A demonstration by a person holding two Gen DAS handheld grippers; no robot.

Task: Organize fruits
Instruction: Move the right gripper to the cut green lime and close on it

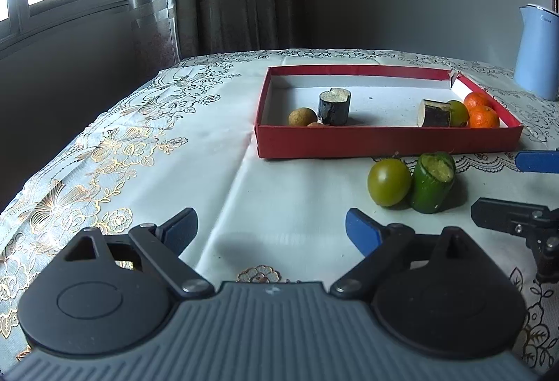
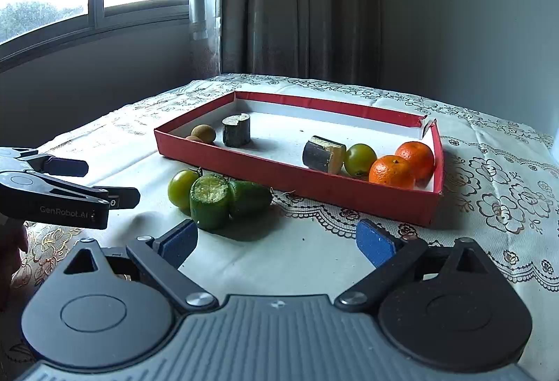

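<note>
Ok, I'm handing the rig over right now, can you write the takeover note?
Left tongs: open, empty, over bare tablecloth.
Right tongs: open, empty, facing the loose fruit.
In the red cardboard tray: two orange mandarins, one green round fruit, two dark cut cylinders, two small brown fruits.
Left outside, by the tray's near wall: a green round tomato-like fruit and two green cut cylinder pieces.

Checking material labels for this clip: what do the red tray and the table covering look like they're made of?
Red tray: likely matte cardboard, given its thin folded walls, white lining and torn far corner. Table covering: looks like embossed vinyl or lace-style cloth with a slight sheen, gold floral print and fold creases; I cannot tell which.
</note>
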